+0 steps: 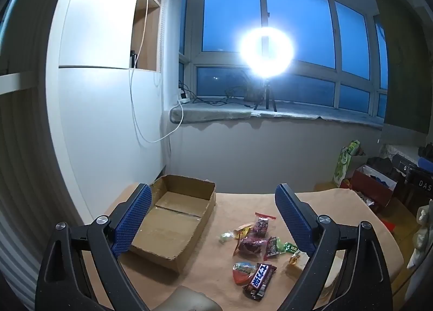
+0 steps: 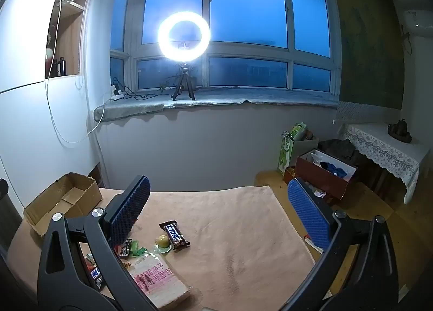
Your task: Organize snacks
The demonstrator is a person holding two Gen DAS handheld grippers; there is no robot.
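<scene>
Left wrist view shows the left gripper (image 1: 213, 219) hanging above the table with its jaws spread as wide as they go and nothing between the blue pads (image 1: 132, 221). Below it a cardboard box (image 1: 186, 252) sits open and empty at the far left of the peach-coloured cloth (image 1: 205, 265), its flaps out of the way, most likely set there as the place where the snacks belong. The loose snacks (image 1: 257, 240) lie in a small heap to the right of the box, near but apart from it: a dark chocolate bar (image 1: 259, 280) at the near edge of the heap, a red-and-silver packet (image 1: 242, 270) touching it, and several small wrapped candies further away. From the right wrist view, the right gripper (image 2: 219, 219) is likewise wide open and holds nothing, pointing slightly down over the bare middle of the cloth. Another chocolate bar (image 2: 174, 234) lies near its left finger, just beside a round yellow sweet (image 2: 163, 242), with a large pink-printed pack (image 2: 159, 278) nearer the camera. Both tools appear poised ahead of a first pick; nothing seems to have gone into the box yet. The heap lying between the two grippers would let either reach it.
</scene>
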